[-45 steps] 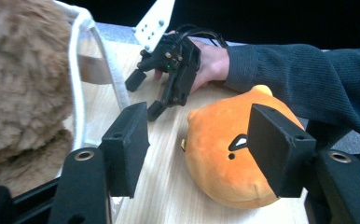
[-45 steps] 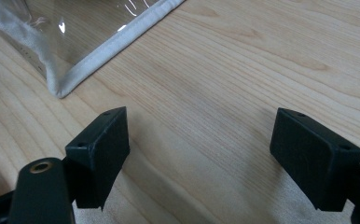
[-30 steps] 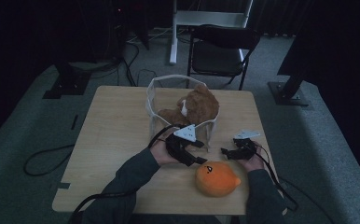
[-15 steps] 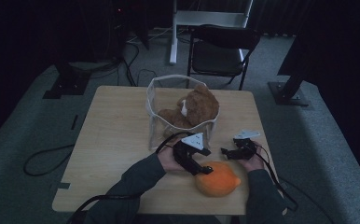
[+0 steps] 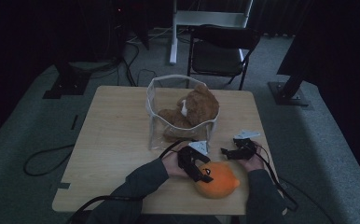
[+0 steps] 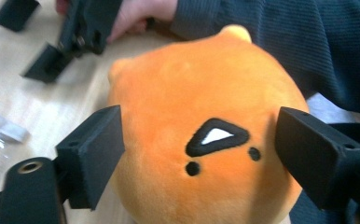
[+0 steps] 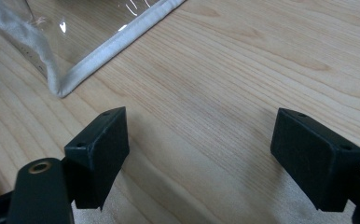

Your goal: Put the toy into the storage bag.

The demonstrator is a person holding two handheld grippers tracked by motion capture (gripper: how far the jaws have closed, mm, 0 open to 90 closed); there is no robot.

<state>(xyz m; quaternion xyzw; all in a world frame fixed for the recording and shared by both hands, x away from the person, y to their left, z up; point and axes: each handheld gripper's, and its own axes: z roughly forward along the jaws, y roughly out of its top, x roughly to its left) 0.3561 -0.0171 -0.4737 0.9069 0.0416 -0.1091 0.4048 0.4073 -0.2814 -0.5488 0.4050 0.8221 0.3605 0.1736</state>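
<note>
An orange round plush toy (image 5: 221,181) with a black triangle mark lies near the table's front edge. My left gripper (image 5: 201,173) has come down over its left side. In the left gripper view the plush toy (image 6: 201,107) sits between the two wide jaws of the left gripper (image 6: 201,156), which have just been opening; the pads stand at its sides without squeezing it. My right gripper (image 5: 227,152) rests to the right, open over bare wood. In the right gripper view nothing is between the jaws of the right gripper (image 7: 206,154).
A clear bag with white trim (image 5: 169,78) stands mid-table with a brown teddy bear (image 5: 197,106) inside; its bottom corner (image 7: 117,39) lies just beyond my right jaws. The wooden table (image 5: 117,140) has free room at the left. A black chair (image 5: 220,46) stands behind.
My left gripper has moved down and to the right, from in front of the bag onto the orange plush toy, which now sits between its jaws. The right gripper has stayed put.
</note>
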